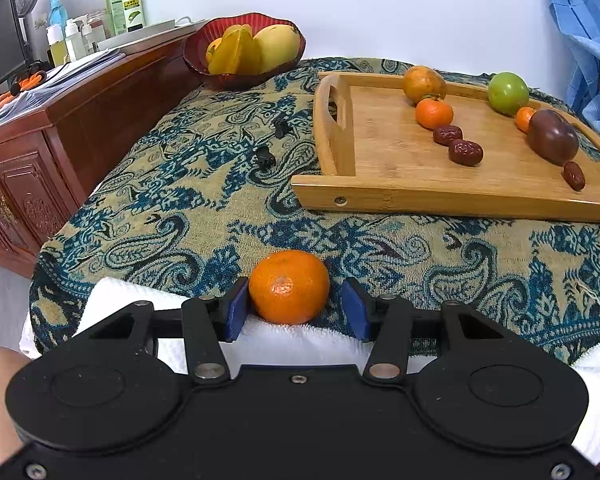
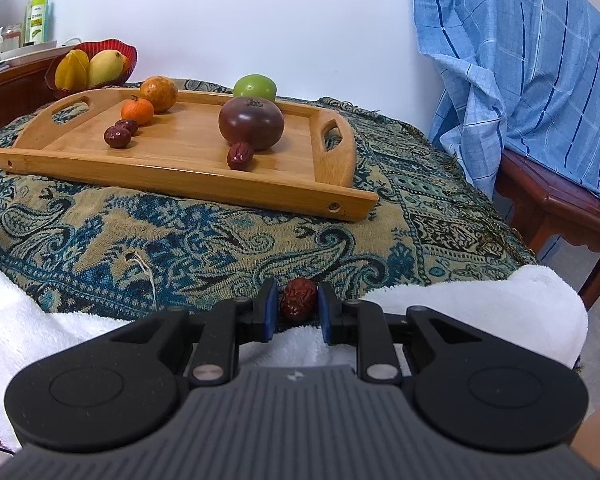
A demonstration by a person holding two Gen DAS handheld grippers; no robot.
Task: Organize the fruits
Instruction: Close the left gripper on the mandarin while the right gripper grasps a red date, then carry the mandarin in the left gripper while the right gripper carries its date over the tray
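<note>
two grippers in play: our left gripper (image 1: 296, 308) sits half-open around a mandarin (image 1: 288, 287), only one pad touching. our right gripper (image 2: 298, 310) pinches a red date (image 2: 299, 299). wooden tray (image 2: 188, 176) sits ahead of both.

No text can be made out. Print is seen on the label of the green bottle (image 1: 131, 4) standing on the wooden cabinet (image 1: 40, 136), but it is too small and blurred to be read.
</note>
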